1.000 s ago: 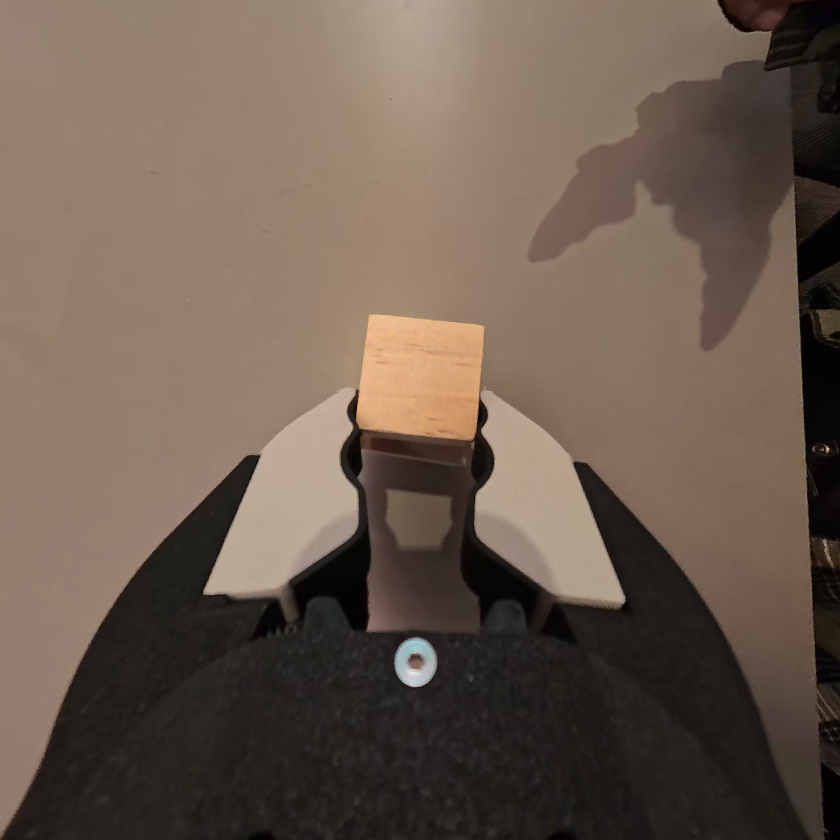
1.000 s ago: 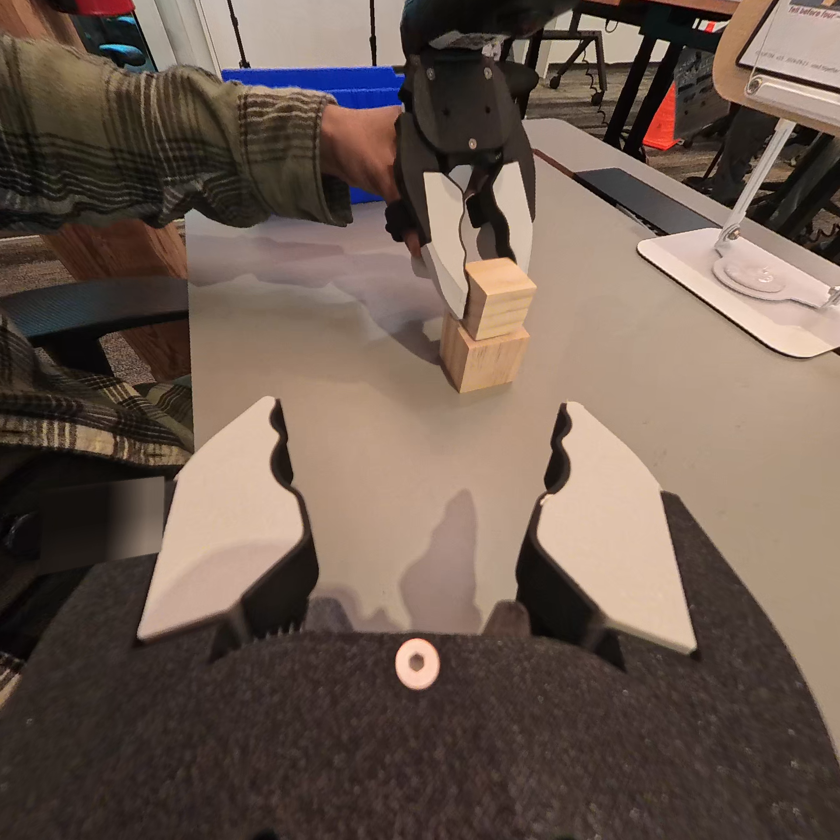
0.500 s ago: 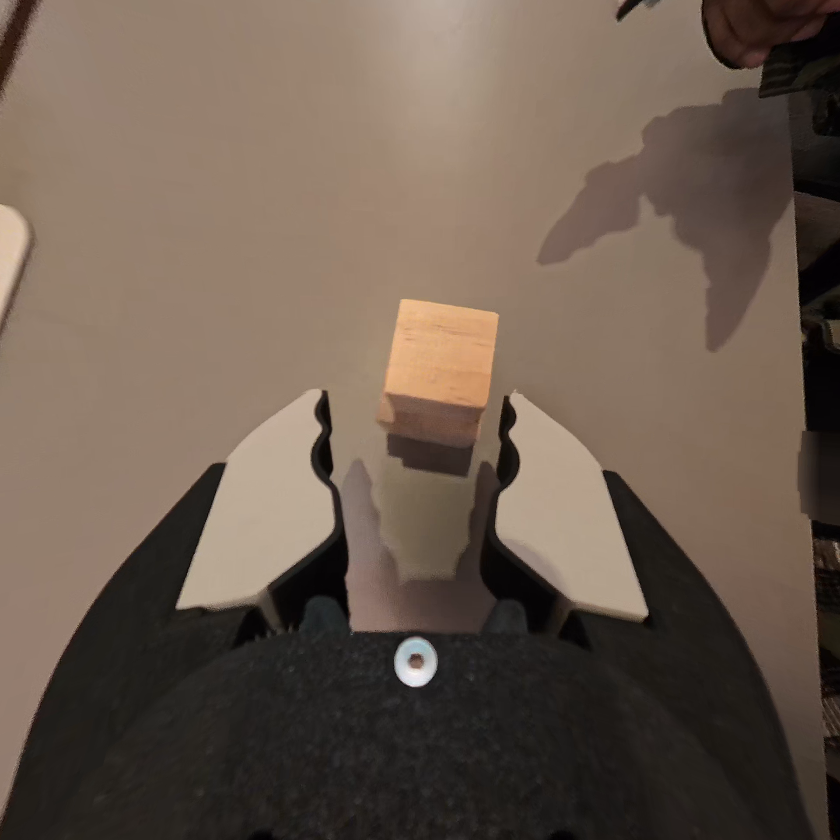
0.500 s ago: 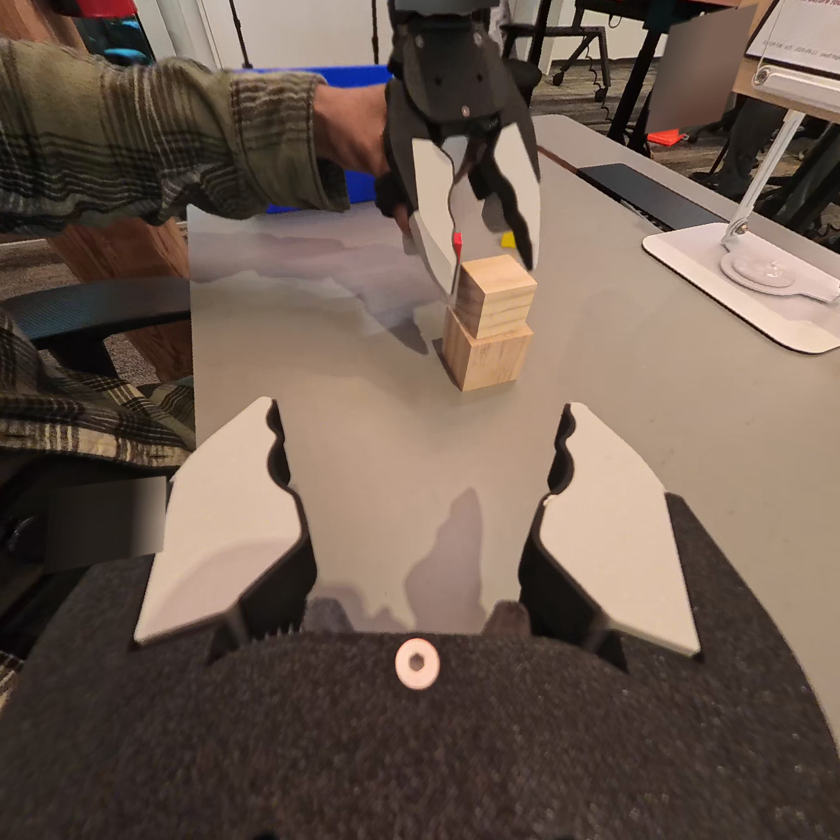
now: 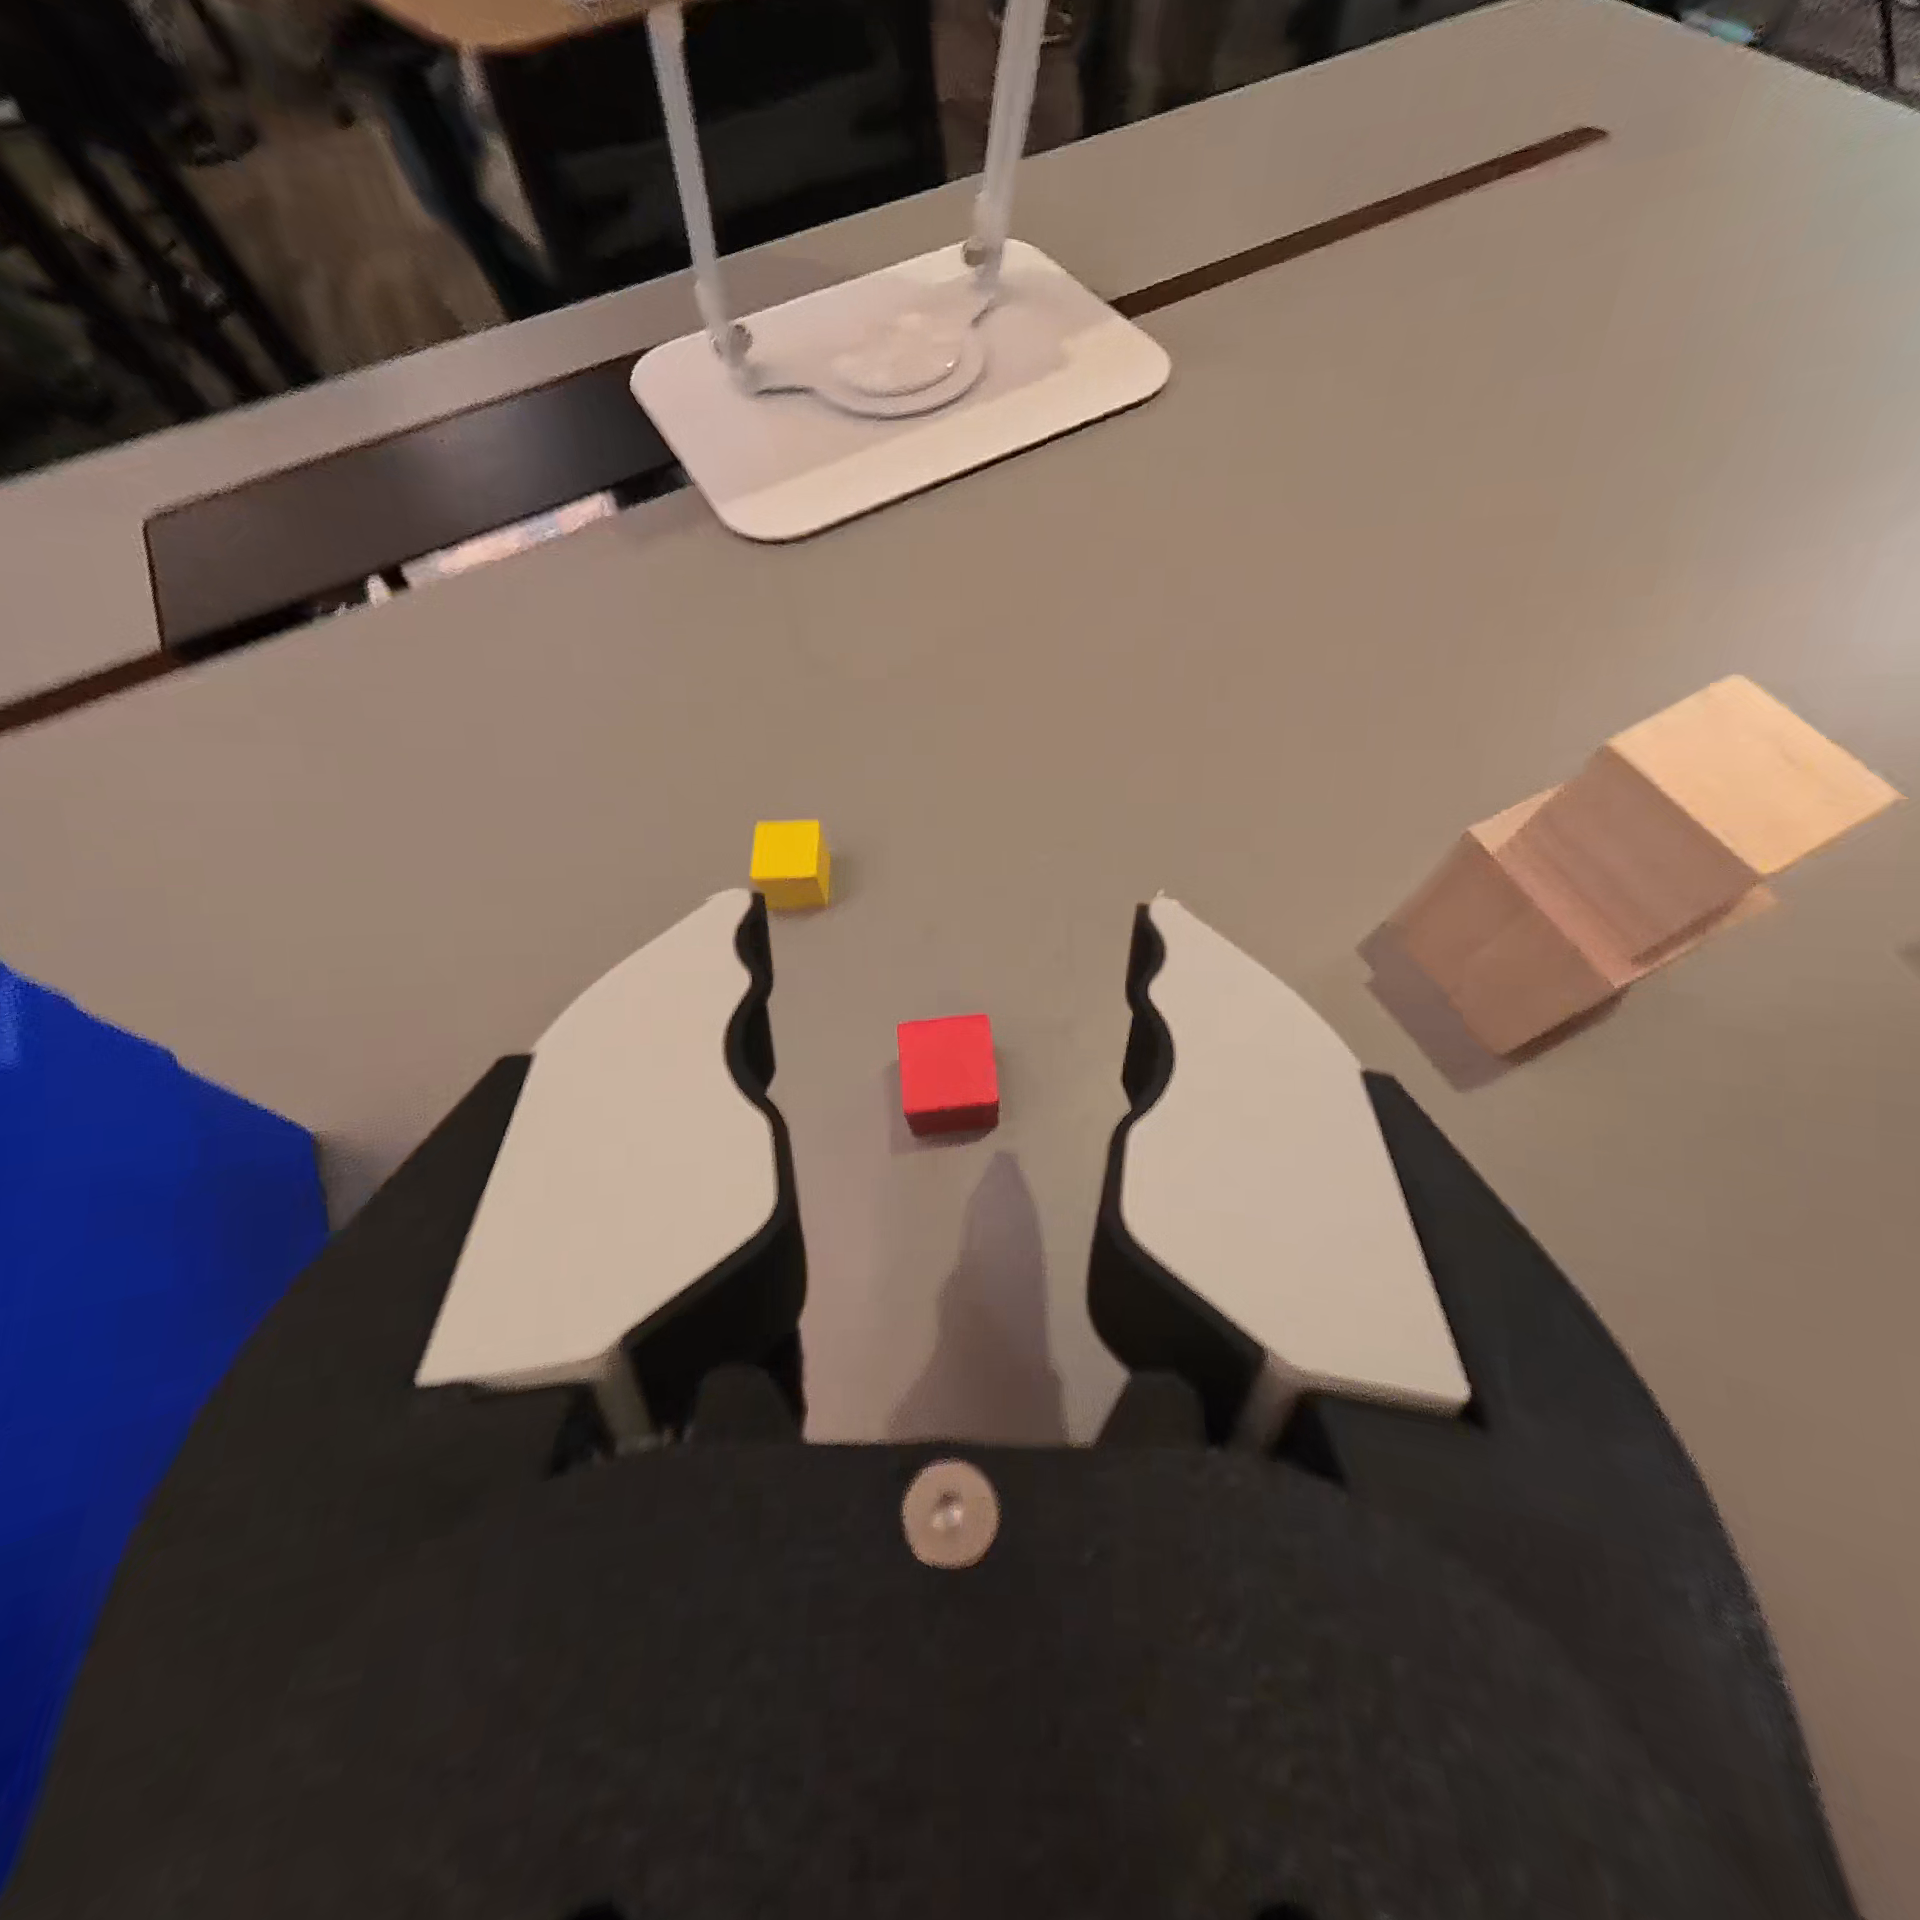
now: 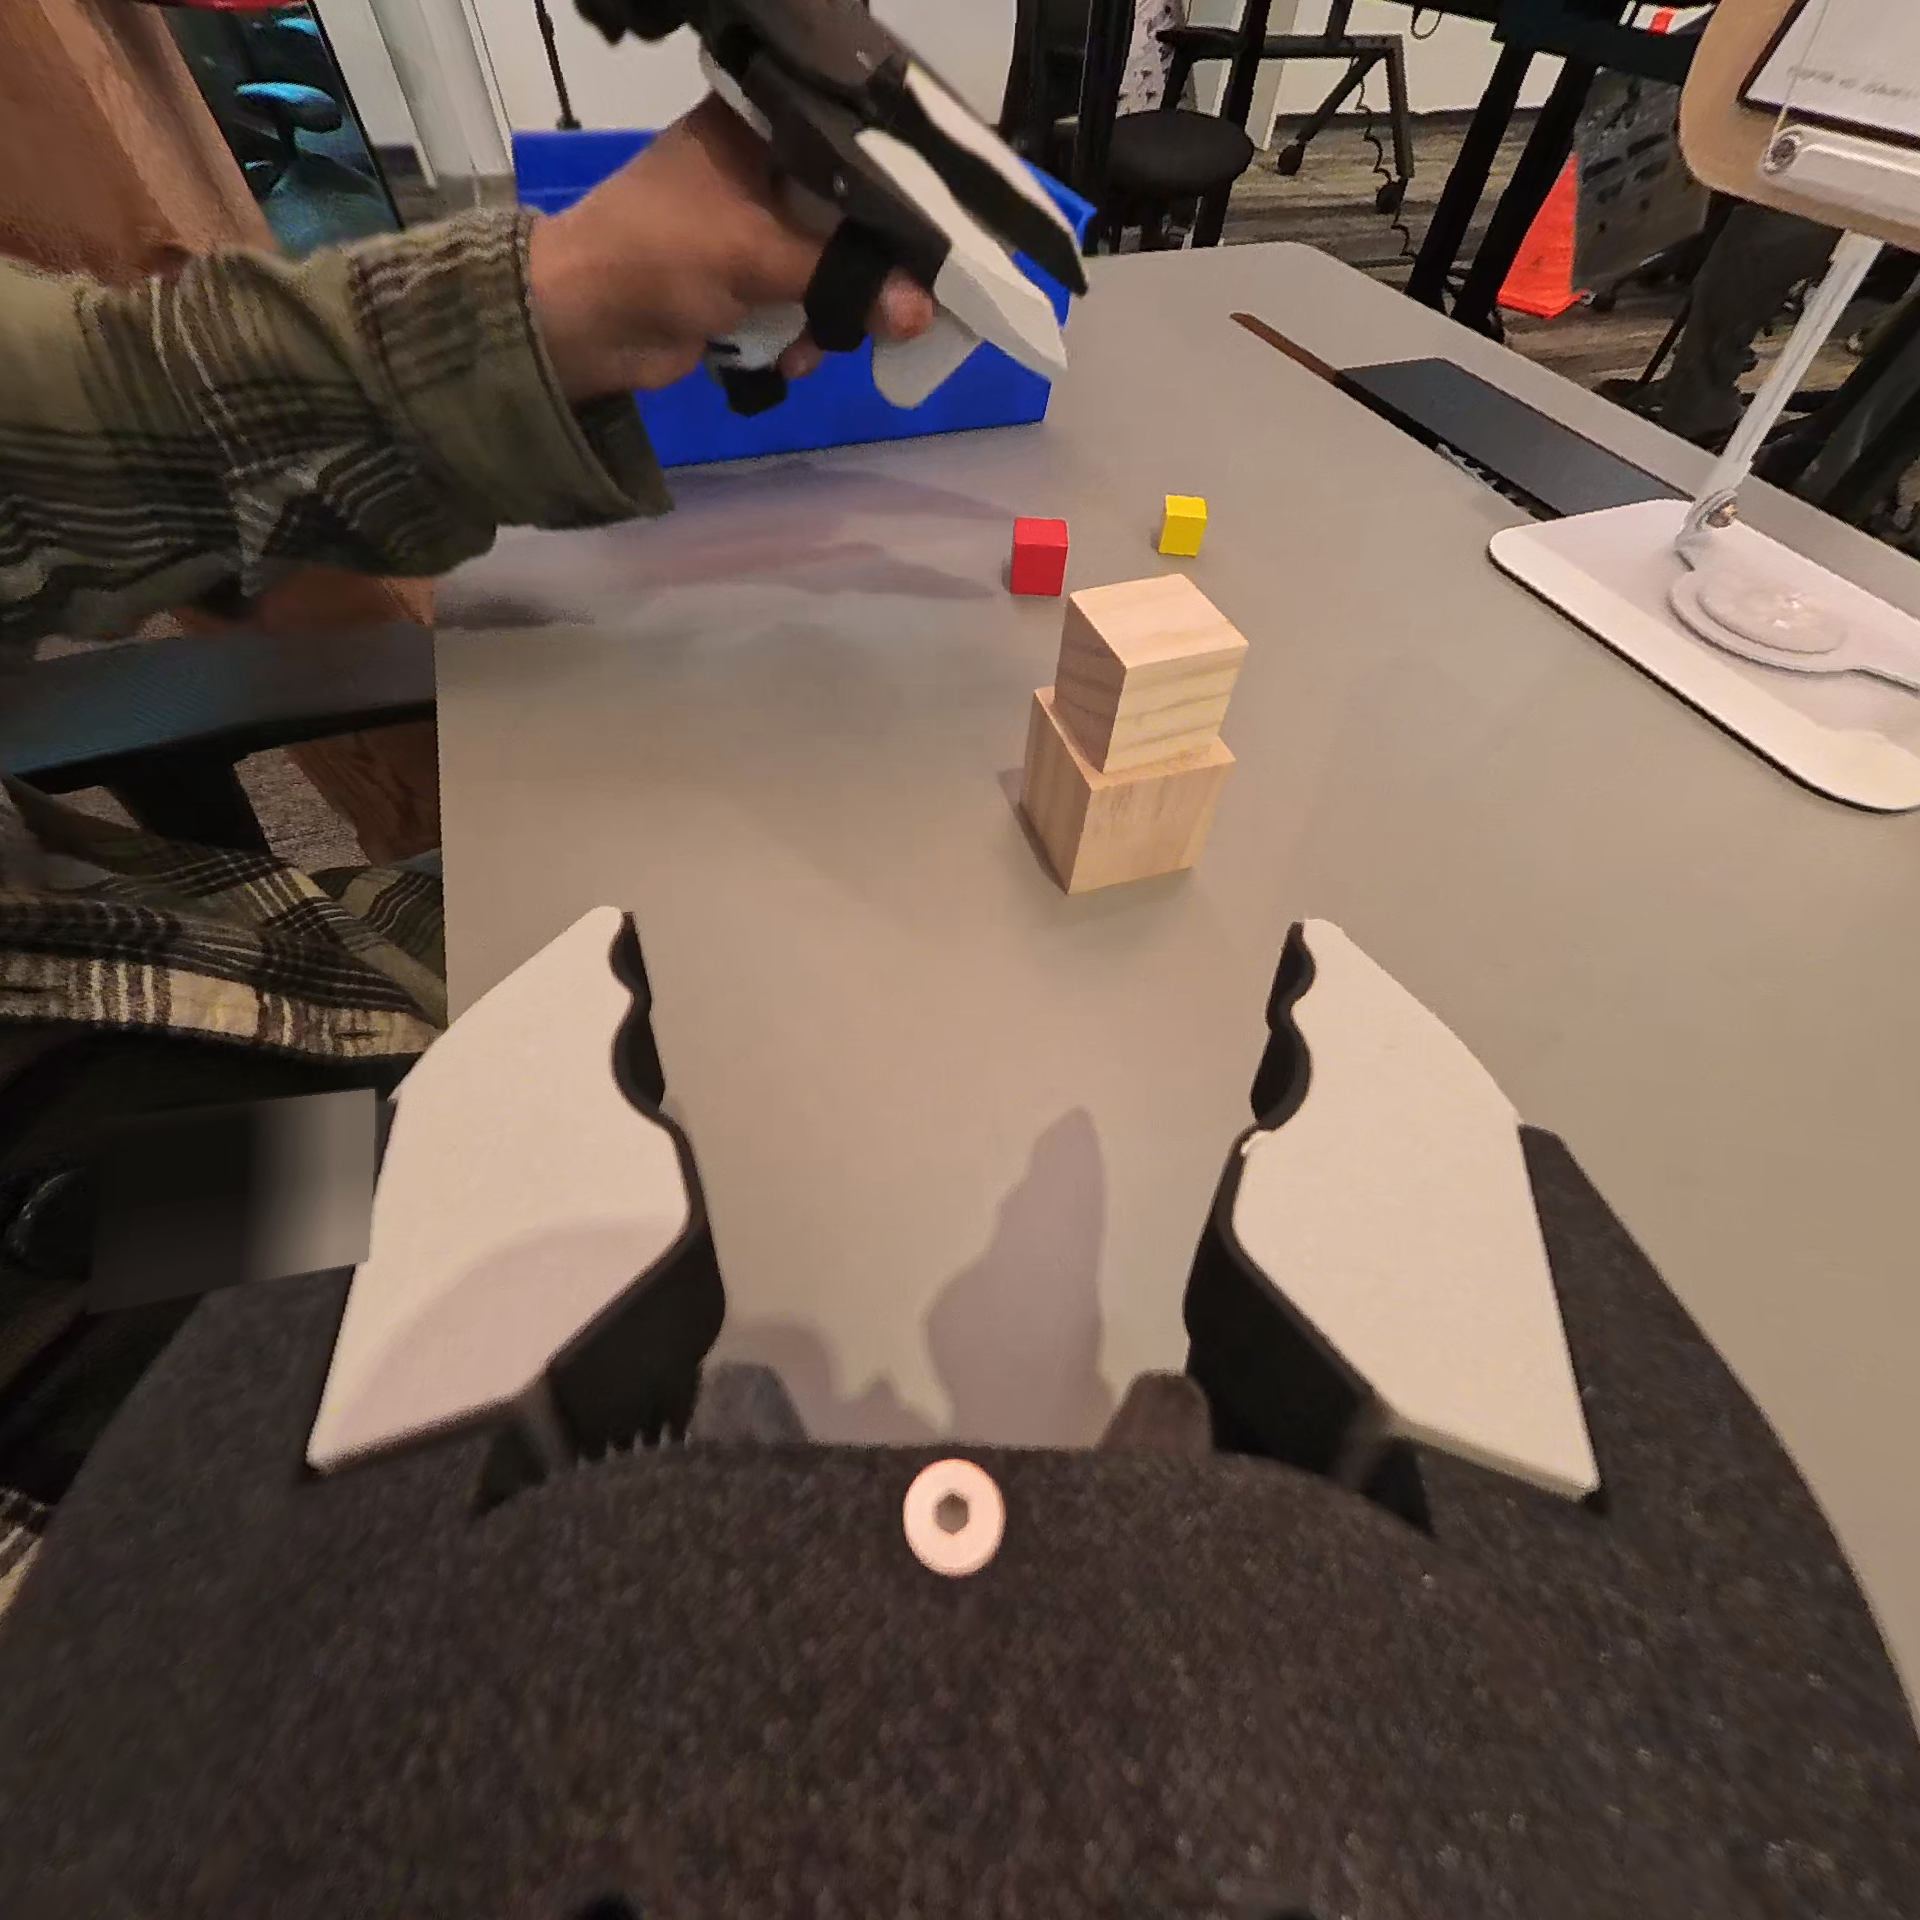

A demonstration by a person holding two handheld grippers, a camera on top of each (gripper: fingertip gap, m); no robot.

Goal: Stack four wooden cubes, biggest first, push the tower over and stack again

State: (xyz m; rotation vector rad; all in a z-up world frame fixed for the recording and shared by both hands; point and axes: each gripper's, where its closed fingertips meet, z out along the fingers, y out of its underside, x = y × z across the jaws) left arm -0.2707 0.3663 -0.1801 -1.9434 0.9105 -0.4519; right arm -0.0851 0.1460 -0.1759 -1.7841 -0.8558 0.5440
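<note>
Two plain wooden cubes stand stacked on the grey table: a bigger cube [image 6: 1127, 816] below and a smaller cube [image 6: 1151, 670] on top, turned slightly. The stack also shows at the right of the left wrist view [image 5: 1621, 894]. A small red cube [image 5: 945, 1070] lies between the fingers of my open, empty left gripper [image 5: 951, 914], which is raised above the table. A smaller yellow cube [image 5: 790, 862] lies just past its left fingertip. Both also show behind the stack, the red cube [image 6: 1039, 556] and the yellow cube [image 6: 1184, 523]. My right gripper [image 6: 961, 925] is open and empty, short of the stack.
A blue bin [image 6: 852, 384] stands at the table's far left. A white stand base [image 6: 1704, 644] with clear legs sits at the right, next to a dark slot [image 6: 1496, 436] in the table. A person's plaid sleeve [image 6: 260, 416] reaches in from the left. The white stand base [image 6: 1704, 644] lies around 35 centimetres away from my left fingertips. It turns up in the left wrist view [image 5: 937, 408] as well.
My left gripper let go of the smaller wooden cube on the bigger one, rose, and swung away to point at the red and yellow cubes. My right gripper stayed still.
</note>
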